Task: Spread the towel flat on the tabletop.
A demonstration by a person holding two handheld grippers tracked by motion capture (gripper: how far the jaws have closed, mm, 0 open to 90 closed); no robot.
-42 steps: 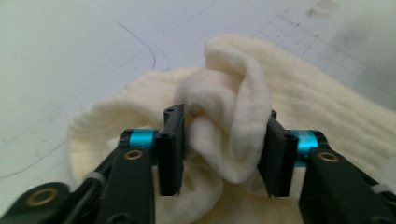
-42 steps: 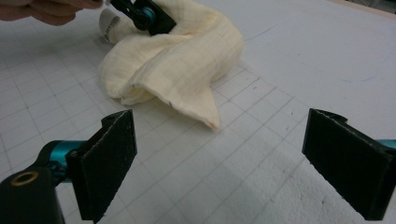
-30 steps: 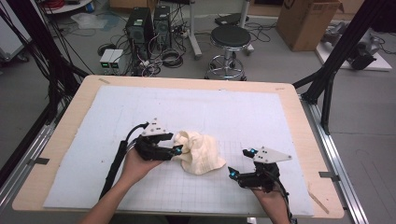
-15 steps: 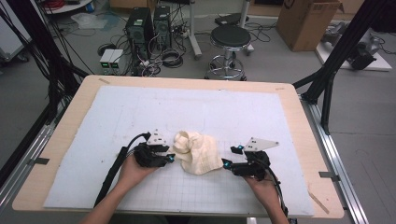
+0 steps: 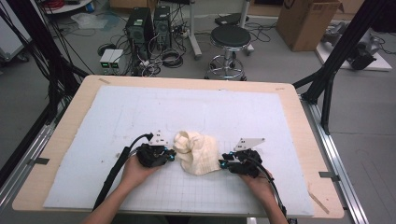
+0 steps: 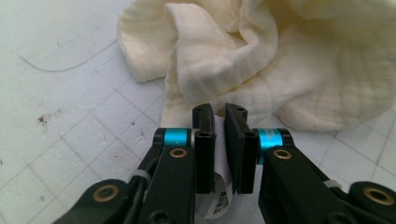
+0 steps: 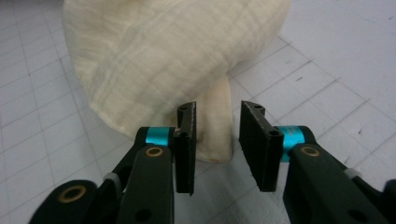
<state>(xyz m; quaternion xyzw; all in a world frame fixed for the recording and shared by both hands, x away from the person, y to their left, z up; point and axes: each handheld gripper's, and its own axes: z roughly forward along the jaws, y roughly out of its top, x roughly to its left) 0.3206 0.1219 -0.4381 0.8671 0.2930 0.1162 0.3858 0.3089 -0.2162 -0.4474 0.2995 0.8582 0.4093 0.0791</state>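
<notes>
Both grippers have come in and down to the cream cloth (image 5: 198, 151), crumpled near the white mat's (image 5: 140, 112) front edge. The left gripper (image 6: 218, 122) has just closed on its hem and label; the right gripper (image 7: 218, 122) was closing but stays half-open around 1 fold. Pinch that fold fully before lifting.

A crumpled cream cloth (image 5: 198, 152) lies on the white mat (image 5: 140, 112). The left gripper (image 5: 172, 155) touches the cloth's left edge. The right gripper (image 5: 223, 162) meets its right edge.
</notes>
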